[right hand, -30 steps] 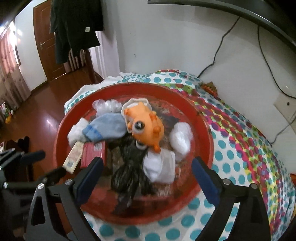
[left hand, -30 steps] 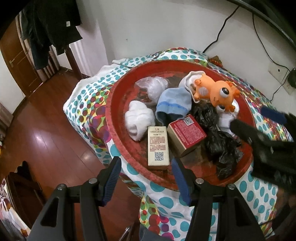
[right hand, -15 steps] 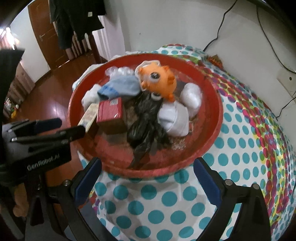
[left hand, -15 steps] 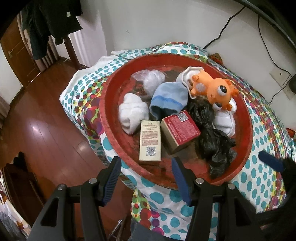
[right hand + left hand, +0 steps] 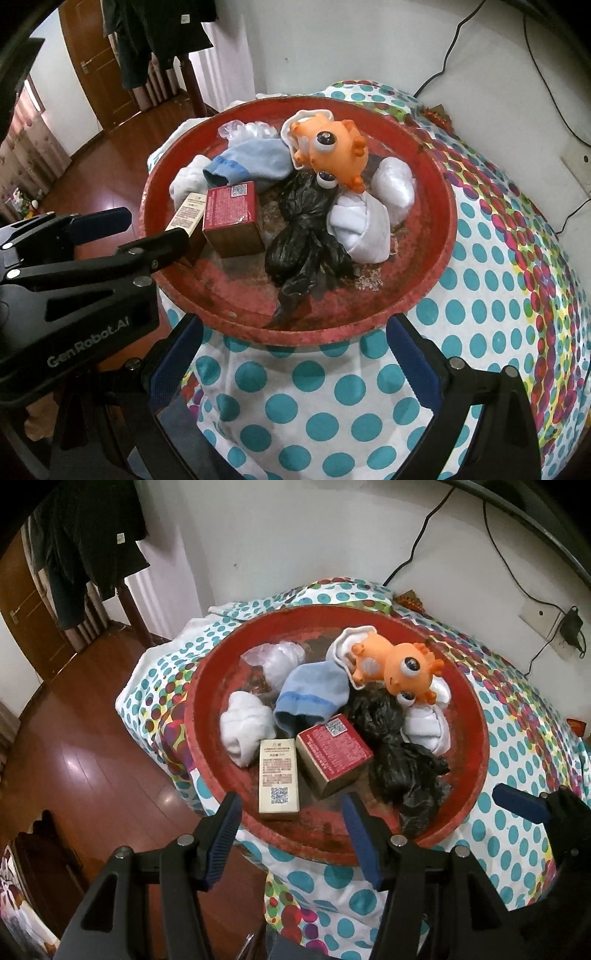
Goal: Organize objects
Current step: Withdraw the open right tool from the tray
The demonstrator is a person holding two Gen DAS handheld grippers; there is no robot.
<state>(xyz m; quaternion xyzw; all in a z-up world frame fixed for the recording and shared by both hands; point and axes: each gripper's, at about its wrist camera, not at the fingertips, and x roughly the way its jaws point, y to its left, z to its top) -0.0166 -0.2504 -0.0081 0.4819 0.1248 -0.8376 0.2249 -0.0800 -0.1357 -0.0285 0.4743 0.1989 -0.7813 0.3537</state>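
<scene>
Cream box (image 5: 278,777) dead ahead of left hand-held gripper (image 5: 291,825), long axis pointing along its spread, empty fingers; right hand-held gripper (image 5: 295,360) farther back, likewise spread and empty.

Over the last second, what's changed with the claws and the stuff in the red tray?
The right claw pulled back from over the red tray to its near rim, open and empty. The left claw stayed open at the near rim, facing the cream box. Nothing was grasped or released; the orange toy, red box and black bag lie unmoved.
</scene>
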